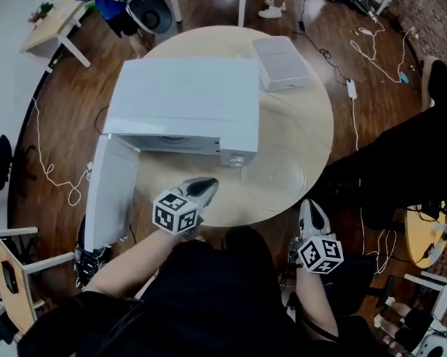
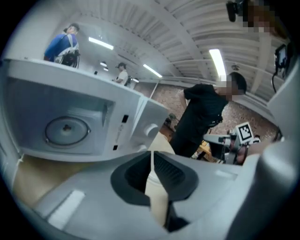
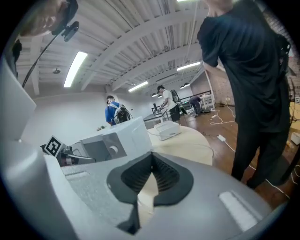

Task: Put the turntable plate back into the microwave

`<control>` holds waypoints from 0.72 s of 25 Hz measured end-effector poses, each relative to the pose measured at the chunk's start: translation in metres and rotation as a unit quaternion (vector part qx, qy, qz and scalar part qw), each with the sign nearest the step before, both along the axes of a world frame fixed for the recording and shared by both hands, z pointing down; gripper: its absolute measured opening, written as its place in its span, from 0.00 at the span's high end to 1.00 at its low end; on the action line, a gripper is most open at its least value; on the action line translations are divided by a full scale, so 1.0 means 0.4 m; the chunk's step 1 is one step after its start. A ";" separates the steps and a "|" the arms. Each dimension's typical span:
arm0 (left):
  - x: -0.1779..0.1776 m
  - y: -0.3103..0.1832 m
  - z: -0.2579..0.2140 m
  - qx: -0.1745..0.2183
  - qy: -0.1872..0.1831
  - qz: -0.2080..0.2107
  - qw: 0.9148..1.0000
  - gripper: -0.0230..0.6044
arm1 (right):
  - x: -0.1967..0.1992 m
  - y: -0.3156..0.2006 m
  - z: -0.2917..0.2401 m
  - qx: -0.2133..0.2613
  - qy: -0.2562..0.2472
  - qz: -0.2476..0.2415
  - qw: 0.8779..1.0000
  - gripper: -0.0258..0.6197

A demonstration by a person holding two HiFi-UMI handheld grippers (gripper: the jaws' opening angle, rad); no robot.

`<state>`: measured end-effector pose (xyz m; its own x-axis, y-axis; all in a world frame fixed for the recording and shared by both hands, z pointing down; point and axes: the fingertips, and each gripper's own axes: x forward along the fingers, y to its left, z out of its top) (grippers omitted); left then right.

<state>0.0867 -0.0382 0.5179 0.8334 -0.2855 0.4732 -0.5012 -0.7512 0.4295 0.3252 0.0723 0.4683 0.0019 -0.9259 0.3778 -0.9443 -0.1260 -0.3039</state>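
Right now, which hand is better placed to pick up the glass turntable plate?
Probably right. The right gripper is close to the turntable plate, at its near rim; the left gripper is farther off, in front of the open microwave.

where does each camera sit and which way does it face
Head view: on the person's head, looking steeply down at the table, microwave and turntable plate; forearms, left tool and right tool show.
Left gripper view: on the left tool, facing the microwave's cavity; own jaws show.
Right gripper view: on the right tool, facing across the table; own jaws show.
Shared: all three show the microwave.
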 end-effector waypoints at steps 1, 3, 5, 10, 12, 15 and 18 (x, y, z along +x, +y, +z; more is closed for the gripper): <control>-0.002 -0.005 0.029 -0.016 -0.013 -0.006 1.000 0.92 | 0.016 -0.016 0.040 -0.019 -0.001 -0.009 1.000 0.96; -0.002 -0.012 0.080 -0.039 -0.036 -0.013 0.998 0.91 | 0.052 -0.041 0.138 -0.069 -0.003 -0.022 0.997 0.96; 0.018 0.000 0.135 -0.065 -0.054 0.007 0.996 0.81 | 0.083 -0.056 0.238 -0.121 -0.009 -0.029 0.992 0.96; 0.067 0.062 0.258 -0.137 -0.085 0.037 0.986 0.49 | 0.128 -0.056 0.388 -0.213 0.013 -0.048 0.976 0.63; 0.079 0.058 0.277 -0.137 -0.092 0.023 0.986 0.48 | 0.143 -0.066 0.421 -0.236 0.009 -0.048 0.970 0.60; 0.100 0.056 0.311 -0.140 -0.109 0.016 0.984 0.48 | 0.154 -0.078 0.459 -0.258 -0.006 -0.057 0.965 0.59; 0.106 0.058 0.354 -0.150 -0.126 0.011 0.981 0.47 | 0.151 -0.081 0.496 -0.280 0.000 -0.081 0.956 0.59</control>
